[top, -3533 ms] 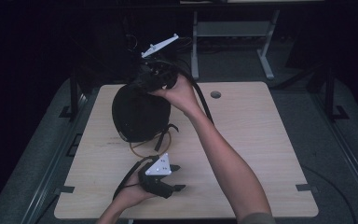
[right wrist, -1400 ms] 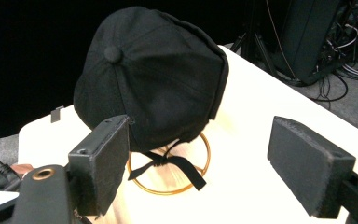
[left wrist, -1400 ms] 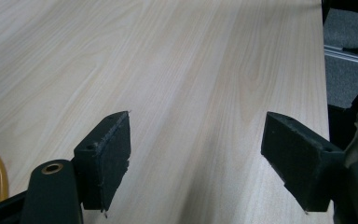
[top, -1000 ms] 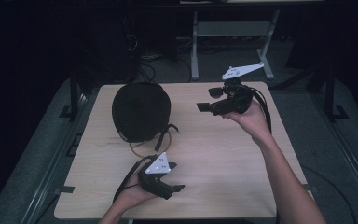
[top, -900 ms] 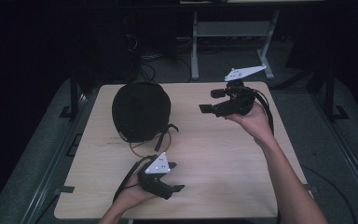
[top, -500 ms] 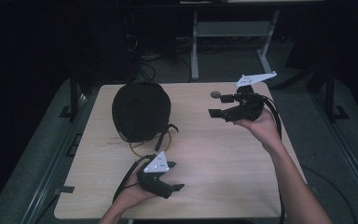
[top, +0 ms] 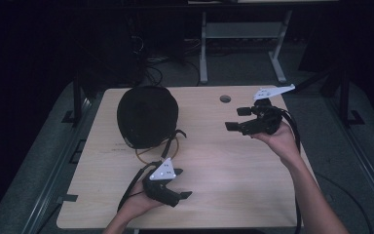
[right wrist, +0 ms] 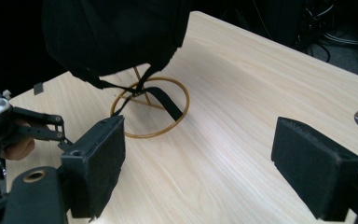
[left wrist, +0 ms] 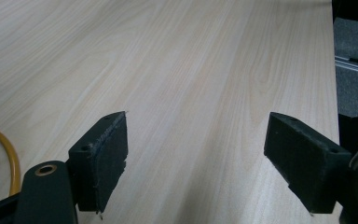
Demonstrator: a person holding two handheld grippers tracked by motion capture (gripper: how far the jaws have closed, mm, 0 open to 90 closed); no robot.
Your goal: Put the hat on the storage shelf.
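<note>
Left gripper point(top: 182, 195) resting low, jaws gaping | right gripper point(top: 232, 119) hovering, gaping (empty) | black backpack point(top: 146, 116) lying apart on table point(top: 233, 175).

From above we look forward and down on the pale wooden table point(top: 209, 156); our gripper cameras skim it closely, sharing the thin yellow ring point(right wrist: 150, 107).

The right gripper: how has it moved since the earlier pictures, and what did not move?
The right gripper was at the top of the black helmet 3.5 s ago. It has let go and drawn back toward the table's right side, where it hangs with jaws open and empty. The helmet stands on its yellow ring stand as before. The left gripper stayed near the front edge, jaws open.
</note>
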